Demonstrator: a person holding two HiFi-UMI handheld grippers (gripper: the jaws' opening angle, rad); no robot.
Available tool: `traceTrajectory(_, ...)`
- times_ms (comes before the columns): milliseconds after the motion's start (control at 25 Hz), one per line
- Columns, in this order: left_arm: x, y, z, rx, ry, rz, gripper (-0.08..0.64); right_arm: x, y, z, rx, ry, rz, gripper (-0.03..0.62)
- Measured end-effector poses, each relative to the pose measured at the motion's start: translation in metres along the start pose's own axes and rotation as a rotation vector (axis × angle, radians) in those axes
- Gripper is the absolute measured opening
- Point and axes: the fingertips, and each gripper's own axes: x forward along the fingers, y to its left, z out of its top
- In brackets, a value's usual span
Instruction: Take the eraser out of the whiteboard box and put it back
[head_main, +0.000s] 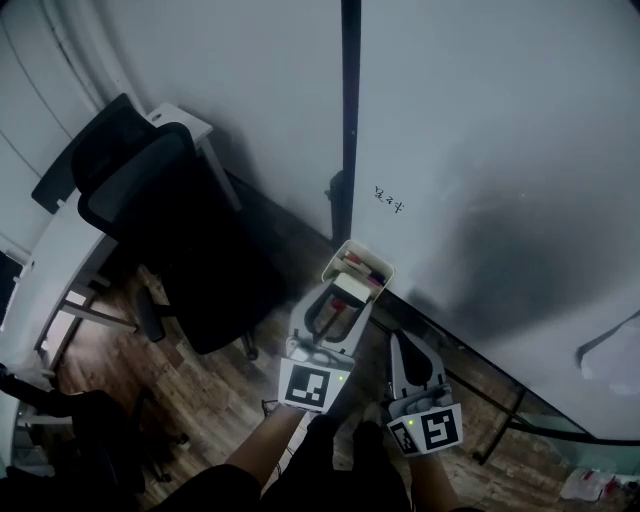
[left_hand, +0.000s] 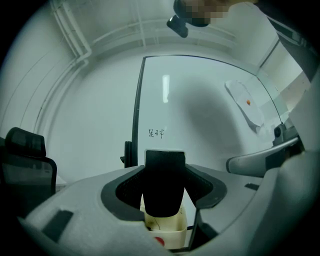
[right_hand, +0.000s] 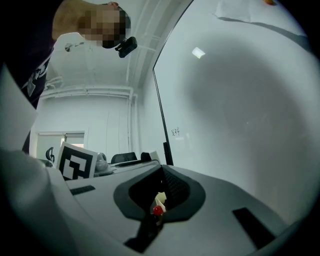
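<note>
A cream whiteboard box (head_main: 334, 263) hangs at the lower edge of the whiteboard (head_main: 480, 150), with markers inside. My left gripper (head_main: 343, 303) is just in front of it, shut on the eraser (head_main: 351, 291). In the left gripper view the eraser (left_hand: 164, 185) stands upright between the jaws with its dark felt facing me and a white back on top, directly above the box (left_hand: 170, 234). My right gripper (head_main: 398, 347) hangs lower right of the box, jaws together and holding nothing. Through its narrow slit (right_hand: 159, 201) a red marker cap (right_hand: 158, 210) shows.
A black office chair (head_main: 170, 230) stands on the wooden floor to the left, beside a white desk (head_main: 60, 260). A dark vertical frame bar (head_main: 349, 110) edges the board, which has small handwriting (head_main: 390, 200) above the box. The board's stand legs (head_main: 500, 420) run along the floor at right.
</note>
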Motion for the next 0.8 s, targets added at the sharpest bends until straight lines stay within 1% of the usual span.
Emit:
traceTrajectory(240,0.022,0.007,-0.031,0.017,0.011,-0.007,0.227,-0.003,-0.003,-0.021,0.037,0.031,-0.002,0.003)
traceTrajectory(440,0.031,0.007,-0.058,0.055,0.047,-0.025,0.227,-0.005,-0.008,-0.038,0.054,0.059,-0.015,0.003)
traceTrajectory(560,0.033,0.007,-0.074,0.067,0.080,-0.030,0.227,-0.005,-0.011,-0.042,0.056,0.066,-0.019,0.002)
traceTrajectory(720,0.036,0.005,-0.089,0.051,0.112,-0.032,0.227,-0.006,-0.014,-0.046,0.058,0.077,-0.026,0.002)
traceTrajectory(800,0.036,0.002,-0.093,0.070,0.121,-0.040,0.227,-0.007,-0.015,-0.047,0.057,0.078,-0.027,0.002)
